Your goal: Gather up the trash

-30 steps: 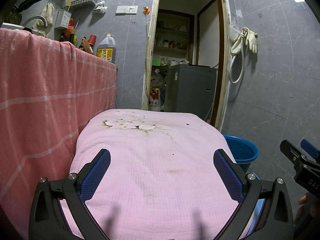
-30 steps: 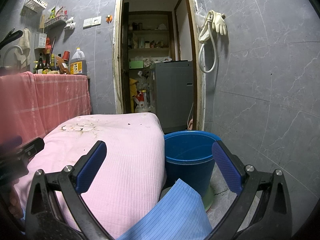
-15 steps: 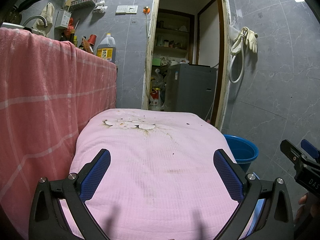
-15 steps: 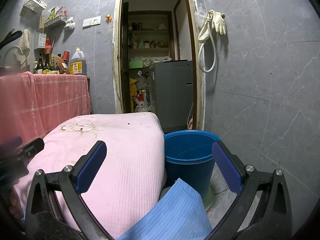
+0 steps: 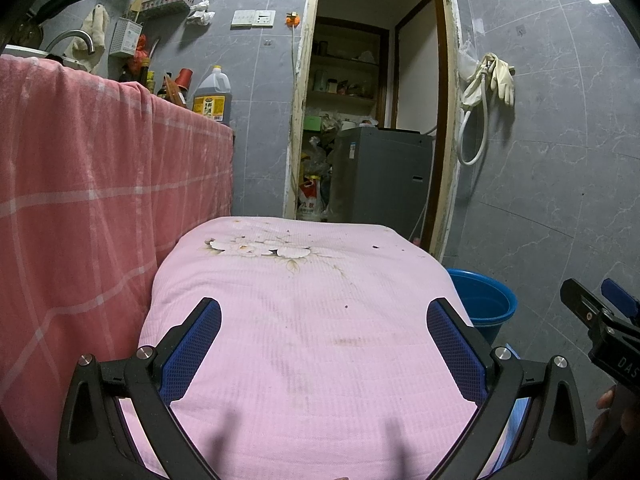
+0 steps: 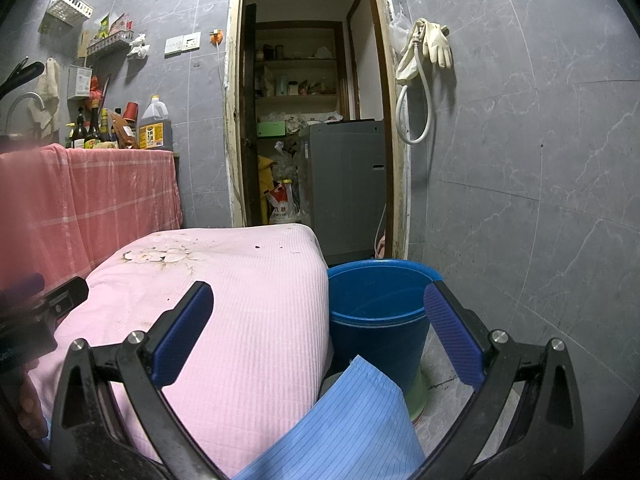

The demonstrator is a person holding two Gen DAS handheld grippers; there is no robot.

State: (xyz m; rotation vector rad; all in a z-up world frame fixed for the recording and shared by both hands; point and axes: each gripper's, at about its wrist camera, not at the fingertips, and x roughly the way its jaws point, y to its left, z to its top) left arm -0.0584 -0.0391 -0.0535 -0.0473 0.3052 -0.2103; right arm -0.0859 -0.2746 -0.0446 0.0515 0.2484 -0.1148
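While both units hover over the pink-covered surface (image 5: 304, 320), left hand-held gripper (image 5: 320, 344) has its jaws spread wide, nothing between them. Right hand-held gripper (image 6: 320, 332) likewise spread and empty, straddling the surface's right edge and the blue bucket (image 6: 376, 320) on the floor just beside it. Trash: only small dark crumbs (image 5: 375, 247) scattered near the far end of the cover, by the flower print (image 5: 260, 250). Bucket interior looks empty.
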